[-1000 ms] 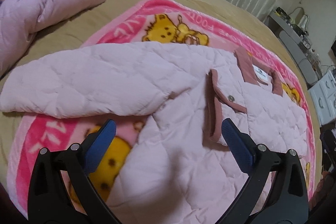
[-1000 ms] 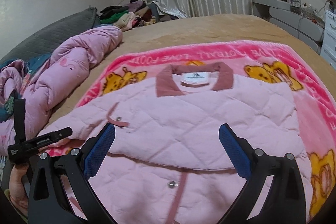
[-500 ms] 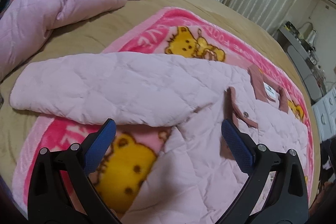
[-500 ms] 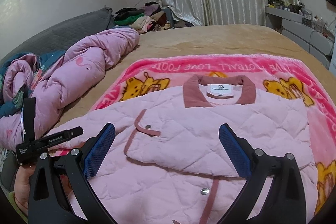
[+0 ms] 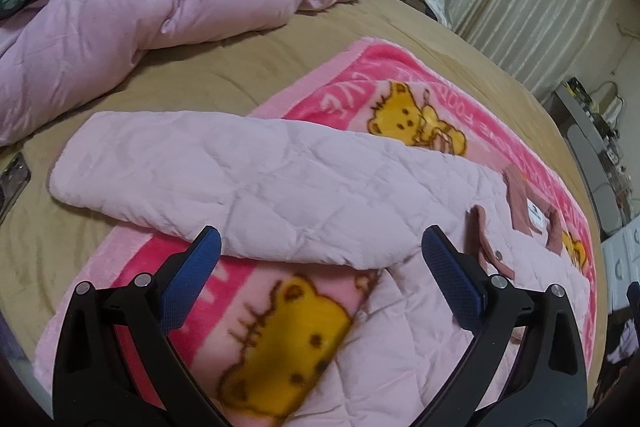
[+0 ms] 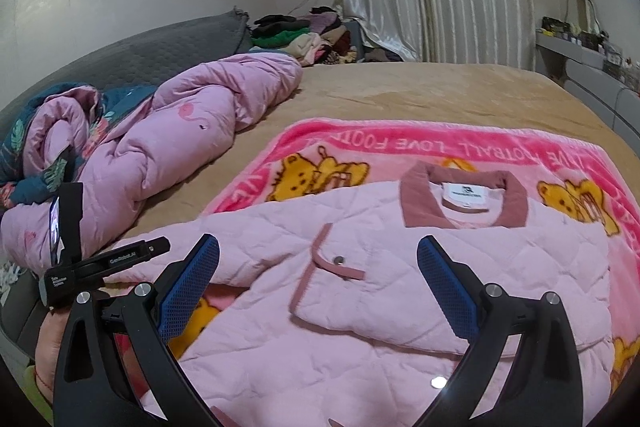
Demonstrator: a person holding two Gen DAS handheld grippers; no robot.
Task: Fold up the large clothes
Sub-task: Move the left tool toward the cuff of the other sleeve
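A pale pink quilted jacket (image 6: 400,279) with a dusty-rose collar (image 6: 464,199) lies front up on a pink bear-print blanket (image 6: 400,143). One side is folded over its chest. Its other sleeve (image 5: 240,183) stretches out flat to the left, past the blanket's edge. My left gripper (image 5: 320,263) hovers open just above that sleeve's near edge, holding nothing. My right gripper (image 6: 318,279) is open above the jacket's chest, empty as well. The back of the left gripper tool (image 6: 80,259) and the hand holding it show at the right wrist view's left edge.
The blanket lies on a tan bed sheet (image 6: 420,87). A bunched pink duvet (image 5: 140,7) fills the bed's left side. Clothes are piled (image 6: 304,35) by the curtains. A grey counter with small items (image 6: 580,47) runs along the right wall.
Both grippers have drawn back and to the left. The left wrist view now centres on the outstretched sleeve; the right wrist view shows more of the bed and the collar. The jacket has not moved.
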